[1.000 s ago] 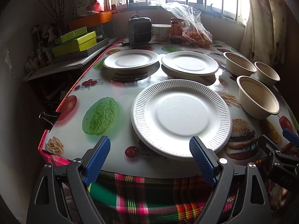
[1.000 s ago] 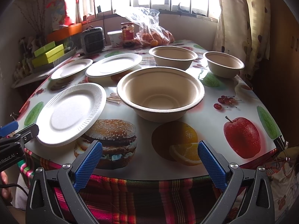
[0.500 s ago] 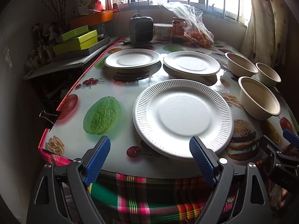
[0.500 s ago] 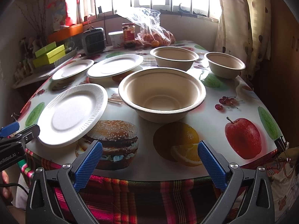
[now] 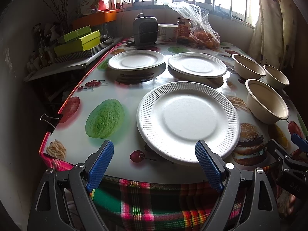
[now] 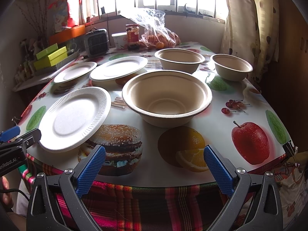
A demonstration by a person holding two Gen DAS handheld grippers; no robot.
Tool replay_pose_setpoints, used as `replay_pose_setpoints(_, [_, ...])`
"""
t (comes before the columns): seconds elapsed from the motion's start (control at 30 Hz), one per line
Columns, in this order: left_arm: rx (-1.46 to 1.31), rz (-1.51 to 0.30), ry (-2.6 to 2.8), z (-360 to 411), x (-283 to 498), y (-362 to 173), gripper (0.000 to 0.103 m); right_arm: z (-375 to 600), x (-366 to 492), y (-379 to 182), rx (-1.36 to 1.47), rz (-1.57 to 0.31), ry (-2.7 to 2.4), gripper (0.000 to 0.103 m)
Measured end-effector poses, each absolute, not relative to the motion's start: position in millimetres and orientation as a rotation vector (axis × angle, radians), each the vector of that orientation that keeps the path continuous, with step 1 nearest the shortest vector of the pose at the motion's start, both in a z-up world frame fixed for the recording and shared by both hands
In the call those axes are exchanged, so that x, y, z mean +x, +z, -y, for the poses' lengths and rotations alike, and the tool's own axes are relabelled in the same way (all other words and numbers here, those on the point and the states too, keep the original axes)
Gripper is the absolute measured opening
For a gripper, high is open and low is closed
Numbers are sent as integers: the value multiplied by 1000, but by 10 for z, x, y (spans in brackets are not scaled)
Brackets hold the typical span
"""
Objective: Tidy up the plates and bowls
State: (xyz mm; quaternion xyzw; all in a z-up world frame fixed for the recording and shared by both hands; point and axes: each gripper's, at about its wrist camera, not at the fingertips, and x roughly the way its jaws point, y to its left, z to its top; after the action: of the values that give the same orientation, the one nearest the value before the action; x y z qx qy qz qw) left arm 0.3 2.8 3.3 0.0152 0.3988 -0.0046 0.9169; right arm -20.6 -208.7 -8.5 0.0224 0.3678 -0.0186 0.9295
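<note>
Nothing has been gathered yet, as far as the two views show. Three white ribbed paper plates and three tan moulded-fibre bowls lie singly on the fruit-printed glossy table point(image 5: 80, 88), none stacked on another.

Taking the nearest white paper plate point(image 5: 187, 122) as the landmark: it sits at the table's near edge, its near rim slightly overhanging. Beyond it lie the far-left paper plate point(image 5: 135, 60) and the far-right paper plate point(image 5: 197, 64), apart from each other and from the landmark. To its right stands the nearest tan bowl point(image 5: 266, 101), close to the plate but not touching, and beyond that bowl the middle tan bowl point(image 5: 248, 65) and the small far tan bowl point(image 5: 276, 77). All the bowls are upright and empty.

The left gripper point(image 5: 154, 163) hangs just short of the landmark plate's near rim, blue pads spread wide with nothing between them; its right pad overlaps the rim in view, though contact cannot be told. The right gripper point(image 6: 154, 170) is likewise spread wide and empty, lined up before the nearest tan bowl point(image 6: 167, 96), short of the table edge.

So the whole job appears to remain: stacking the plates and nesting the bowls. The step in hand looks like a first approach, left toward the plate, right toward the bowl.
</note>
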Motion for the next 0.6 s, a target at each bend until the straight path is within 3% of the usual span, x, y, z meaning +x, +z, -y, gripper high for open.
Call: replay_pose_setpoints(0.6, [25,-802,-10,-48,9,67,87,2078,-213,-6,41,-721,-29,103])
